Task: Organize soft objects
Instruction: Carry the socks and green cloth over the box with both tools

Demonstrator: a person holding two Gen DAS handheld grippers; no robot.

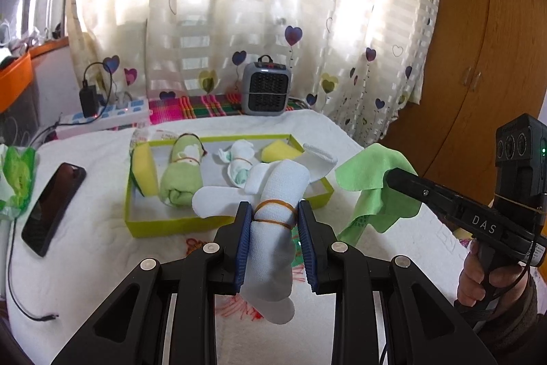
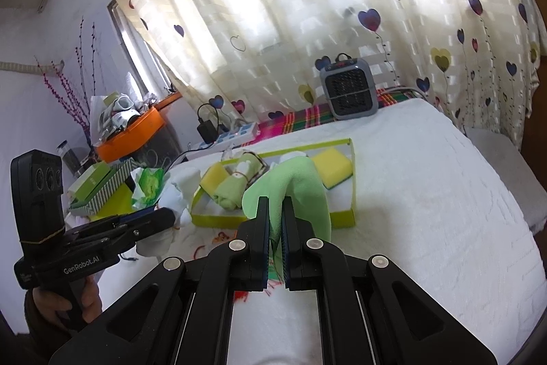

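Note:
My left gripper (image 1: 274,209) is shut on a rolled white cloth (image 1: 277,194) bound with a rubber band, held above the near edge of the yellow-green tray (image 1: 164,224). In the tray lie a rolled green cloth (image 1: 179,175), a small white bundle (image 1: 239,165) and two yellow sponges (image 1: 145,168) (image 1: 280,151). My right gripper (image 2: 275,211) is shut on a green microfibre cloth (image 2: 297,183), which hangs in front of the tray (image 2: 342,218). That cloth also shows in the left wrist view (image 1: 369,180), to the right of the tray.
A phone (image 1: 53,206) and a green packet (image 1: 17,173) lie left of the tray on the white bedspread (image 1: 85,262). A small grey heater (image 1: 266,88) and a power strip (image 1: 106,115) stand by the curtain. A wooden wardrobe (image 1: 478,57) is at right.

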